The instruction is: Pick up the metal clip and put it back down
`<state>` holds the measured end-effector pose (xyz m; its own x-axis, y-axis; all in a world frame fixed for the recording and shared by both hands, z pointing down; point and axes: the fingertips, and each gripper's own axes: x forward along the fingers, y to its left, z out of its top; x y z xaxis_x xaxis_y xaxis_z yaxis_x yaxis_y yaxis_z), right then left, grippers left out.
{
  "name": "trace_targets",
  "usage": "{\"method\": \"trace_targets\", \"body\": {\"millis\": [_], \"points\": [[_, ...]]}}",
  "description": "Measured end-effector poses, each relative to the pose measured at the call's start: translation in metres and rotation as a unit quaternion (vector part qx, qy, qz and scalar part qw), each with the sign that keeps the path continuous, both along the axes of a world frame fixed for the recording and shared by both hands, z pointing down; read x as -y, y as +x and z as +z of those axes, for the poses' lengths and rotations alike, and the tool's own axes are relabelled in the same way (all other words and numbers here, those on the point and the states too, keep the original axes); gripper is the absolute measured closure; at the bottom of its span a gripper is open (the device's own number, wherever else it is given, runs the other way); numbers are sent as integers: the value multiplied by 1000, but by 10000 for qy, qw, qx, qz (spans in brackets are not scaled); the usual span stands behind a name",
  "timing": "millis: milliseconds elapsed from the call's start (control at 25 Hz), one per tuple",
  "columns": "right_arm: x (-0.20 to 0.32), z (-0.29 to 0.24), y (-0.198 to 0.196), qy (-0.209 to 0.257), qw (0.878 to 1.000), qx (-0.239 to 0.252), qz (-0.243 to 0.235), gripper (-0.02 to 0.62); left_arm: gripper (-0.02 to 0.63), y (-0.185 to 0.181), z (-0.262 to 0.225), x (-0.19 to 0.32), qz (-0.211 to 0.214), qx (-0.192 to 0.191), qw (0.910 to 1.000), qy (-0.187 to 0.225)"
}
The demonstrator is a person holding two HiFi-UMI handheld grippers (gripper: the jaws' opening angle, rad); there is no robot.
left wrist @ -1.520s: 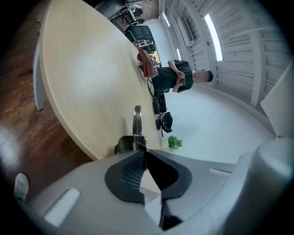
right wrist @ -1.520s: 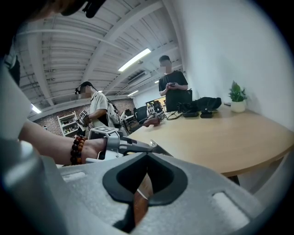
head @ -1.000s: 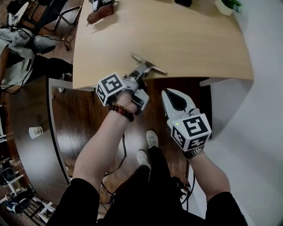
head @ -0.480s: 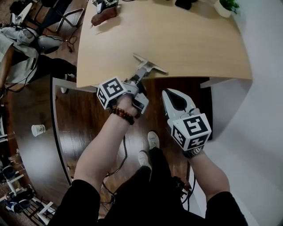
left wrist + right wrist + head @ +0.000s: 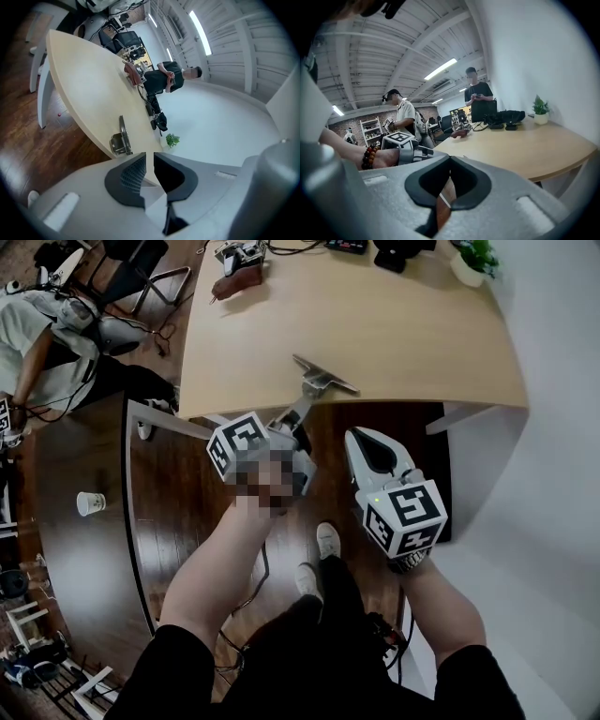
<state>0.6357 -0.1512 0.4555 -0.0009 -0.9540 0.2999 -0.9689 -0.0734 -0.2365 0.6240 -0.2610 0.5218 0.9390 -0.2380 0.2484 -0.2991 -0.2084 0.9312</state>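
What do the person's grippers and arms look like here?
The left gripper and right gripper are light grey shells with black pads. The left cube and right cube are white with black square markers. Black short sleeves; a dark bead bracelet on the left wrist. The left jaws have just been closing, with nothing between them.

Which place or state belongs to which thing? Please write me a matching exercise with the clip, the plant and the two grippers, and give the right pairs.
Things:
1. clip
2. plant
3. left gripper
4. right gripper

Places or states:
A. jaws together
B. lies at the near edge of the table
C. jaws a narrow gap apart, nothing between them
D. stands at the table's far corner, by the wall

Pairs: 1-B, 2-D, 3-C, 4-A.

Note: the left gripper's jaws have just been closing, with nothing between them.
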Motion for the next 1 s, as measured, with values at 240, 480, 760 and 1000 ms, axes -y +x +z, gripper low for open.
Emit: {"method": "trace_targets", "body": {"millis": [240,480,760,1000], "points": [[-20,-21,-23,159,9998,-70,9,603,585,-33,-29,-32,53,234,9978,617],[-41,-43,-50,289,9995,-160,-22,603,588,-71,-63,-60,51,339,9925,1175],[-77,-74,-97,468,9983,-330,-91,603,588,-118,-107,-107,323,516,9744,2166],[-114,-97,-136,633,9969,-461,-63,603,588,-159,-139,-154,640,781,9451,3109]]}}
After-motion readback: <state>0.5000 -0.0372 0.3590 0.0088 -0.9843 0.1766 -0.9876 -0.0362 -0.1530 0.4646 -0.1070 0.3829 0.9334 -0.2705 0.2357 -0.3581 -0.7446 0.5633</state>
